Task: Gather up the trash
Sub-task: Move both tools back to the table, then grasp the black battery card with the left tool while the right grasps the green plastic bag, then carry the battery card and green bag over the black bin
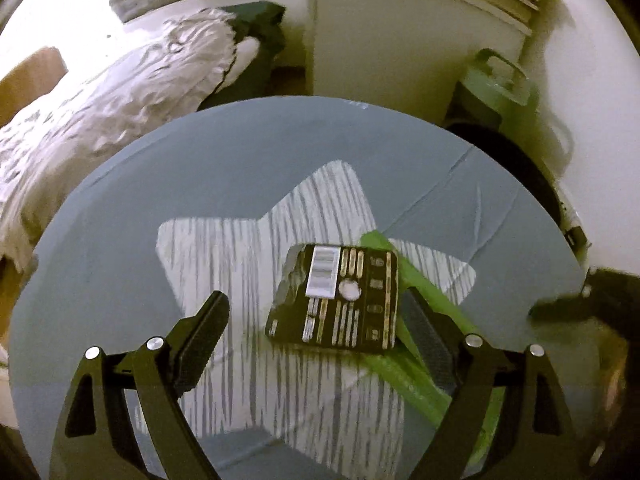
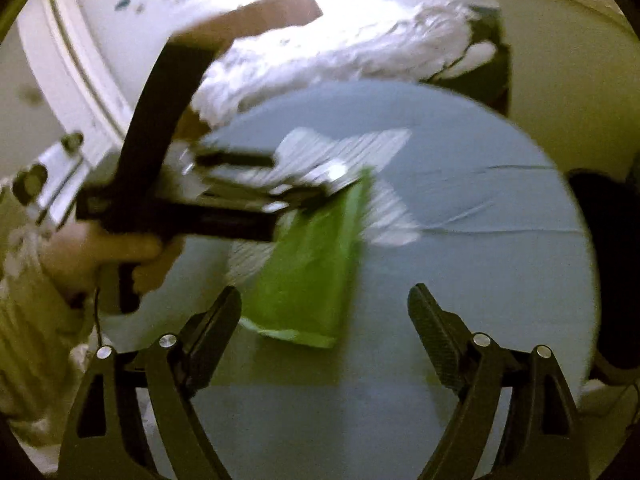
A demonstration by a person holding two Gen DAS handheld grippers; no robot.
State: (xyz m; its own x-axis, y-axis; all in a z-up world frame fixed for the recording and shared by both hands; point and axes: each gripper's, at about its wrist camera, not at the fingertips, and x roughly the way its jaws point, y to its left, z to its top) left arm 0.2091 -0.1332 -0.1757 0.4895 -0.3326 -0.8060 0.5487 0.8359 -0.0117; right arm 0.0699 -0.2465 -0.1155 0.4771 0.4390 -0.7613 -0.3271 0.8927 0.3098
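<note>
The left wrist camera sits just behind its own jaws and looks down and forward across the round grey table (image 1: 120,208), close over the black packet (image 1: 340,300) lying on the striped star-shaped mat (image 1: 224,256), with the rumpled white bedding (image 1: 132,92) and a white cabinet (image 1: 400,48) beyond; the right wrist camera looks over the same table (image 2: 480,240) from the opposite side, somewhat further back and blurred, facing the left gripper (image 2: 304,184); both views share the table top, the star mat (image 2: 384,140), the green bag (image 1: 404,376) (image 2: 308,272) and the bedding (image 2: 320,52).
</note>
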